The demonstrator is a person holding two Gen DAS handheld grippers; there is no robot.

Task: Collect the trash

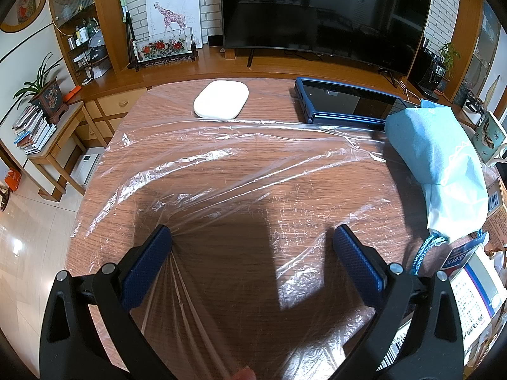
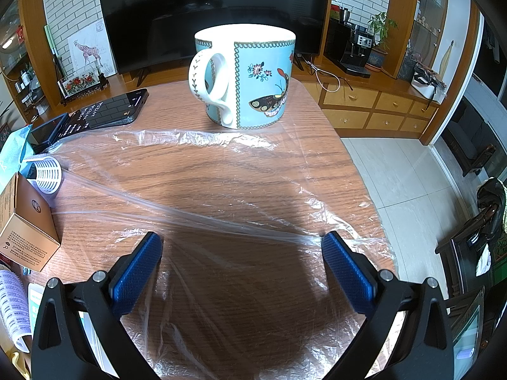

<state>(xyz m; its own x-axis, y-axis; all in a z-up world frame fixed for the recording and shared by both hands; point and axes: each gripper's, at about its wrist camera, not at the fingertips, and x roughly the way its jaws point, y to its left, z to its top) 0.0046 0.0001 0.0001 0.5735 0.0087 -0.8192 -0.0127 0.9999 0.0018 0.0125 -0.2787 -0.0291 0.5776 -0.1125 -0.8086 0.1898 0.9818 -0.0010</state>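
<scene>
A clear plastic bag (image 1: pixel 240 171) lies spread over the wooden table (image 1: pixel 164 107); it also shows in the right wrist view (image 2: pixel 221 171). My left gripper (image 1: pixel 252 236) is open, its fingers wide apart over the bag, with the film bunched against the left finger (image 1: pixel 149 262). My right gripper (image 2: pixel 242 243) is open too, with a stretched fold of the bag touching the tip of its right finger (image 2: pixel 345 272). Neither gripper holds anything.
Left wrist view: a white oval pad (image 1: pixel 221 98), a dark blue tablet (image 1: pixel 345 103), a light blue cloth bag (image 1: pixel 443 164). Right wrist view: a butterfly mug (image 2: pixel 245 76), a phone (image 2: pixel 111 107), a white mesh cup (image 2: pixel 47 174), a brown carton (image 2: pixel 25 218). The table edge drops off at right.
</scene>
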